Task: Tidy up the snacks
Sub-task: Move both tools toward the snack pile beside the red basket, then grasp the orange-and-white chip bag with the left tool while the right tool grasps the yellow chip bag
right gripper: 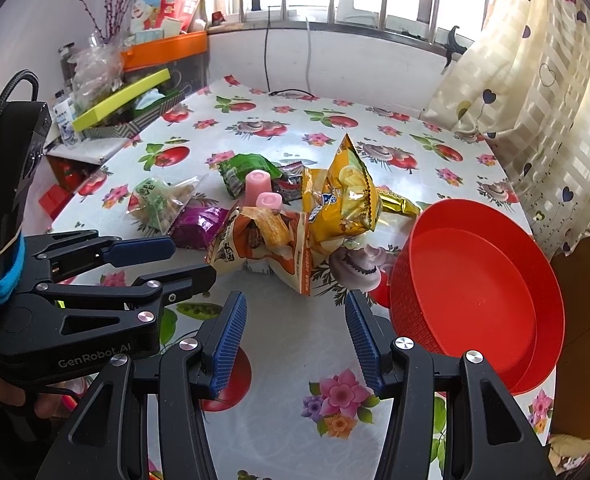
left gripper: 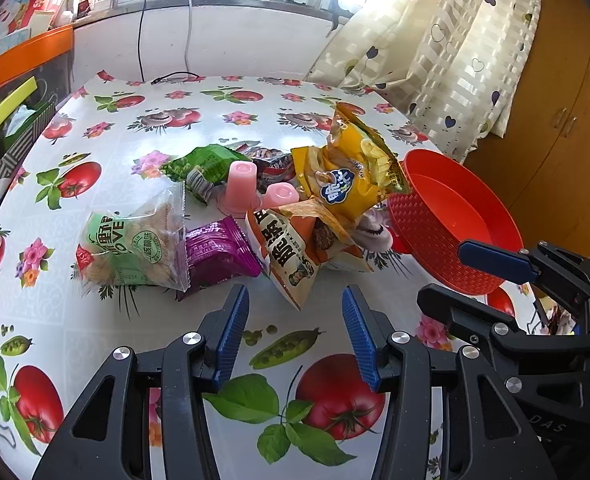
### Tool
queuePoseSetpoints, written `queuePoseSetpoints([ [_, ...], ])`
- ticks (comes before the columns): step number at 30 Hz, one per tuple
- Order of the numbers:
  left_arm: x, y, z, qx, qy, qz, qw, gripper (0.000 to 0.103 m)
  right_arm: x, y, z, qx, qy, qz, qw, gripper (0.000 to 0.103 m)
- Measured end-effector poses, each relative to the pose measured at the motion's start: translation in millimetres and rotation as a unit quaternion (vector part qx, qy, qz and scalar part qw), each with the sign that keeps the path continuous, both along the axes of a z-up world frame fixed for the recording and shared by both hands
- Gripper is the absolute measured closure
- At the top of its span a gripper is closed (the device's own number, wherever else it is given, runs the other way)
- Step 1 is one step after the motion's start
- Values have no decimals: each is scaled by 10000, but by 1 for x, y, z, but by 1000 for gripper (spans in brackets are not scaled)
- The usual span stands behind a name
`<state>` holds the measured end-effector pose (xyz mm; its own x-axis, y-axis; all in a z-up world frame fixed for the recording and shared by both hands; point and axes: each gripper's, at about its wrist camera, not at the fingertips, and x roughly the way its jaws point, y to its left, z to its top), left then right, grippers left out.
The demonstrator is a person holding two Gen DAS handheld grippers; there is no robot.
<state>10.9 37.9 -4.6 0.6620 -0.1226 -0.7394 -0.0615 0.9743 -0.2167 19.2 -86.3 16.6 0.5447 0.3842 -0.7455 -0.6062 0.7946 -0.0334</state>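
Red bowl (right gripper: pixel 475 292), two pink cups (left gripper: pixel 241 184), perhaps seven packets (left gripper: pixel 351 168); both grippers' fingers (left gripper: pixel 231 332) released.

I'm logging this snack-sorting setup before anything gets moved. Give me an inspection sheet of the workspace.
Surface: table under a glossy fruit-and-flower cloth.
Job's things: snacks piled mid-table: yellow chip bag, orange-and-white packet, purple packet, clear cracker bag, green packet, two pink jelly cups. Red basket tilted at the table's right edge, empty.
Clutter: boxes and bottles stacked left of the table.
Grippers: left gripper and right gripper open, holding nothing, short of the pile.
Cables: black cable from the windowsill onto the table's far edge.
Surroundings: barred window, heart-print curtain, wooden cabinet.
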Motion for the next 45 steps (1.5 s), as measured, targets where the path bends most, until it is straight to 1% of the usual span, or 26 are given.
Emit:
queuePoseSetpoints([
  [25, 6, 5, -3, -33, 45, 113, 9999, 53, 6, -3, -1, 12, 18, -8, 10000, 54],
  [34, 13, 13, -8, -147, 60, 152, 9998, 53, 13, -2, -1, 45, 49, -43, 10000, 54],
  [41, 16, 13, -6, -237, 8, 77, 9997, 53, 20, -6, 0, 153, 76, -100, 9998, 54],
  [45, 22, 15, -5, -362, 15, 40, 9993, 53, 26, -9, 1, 220, 97, -109, 9997, 53],
])
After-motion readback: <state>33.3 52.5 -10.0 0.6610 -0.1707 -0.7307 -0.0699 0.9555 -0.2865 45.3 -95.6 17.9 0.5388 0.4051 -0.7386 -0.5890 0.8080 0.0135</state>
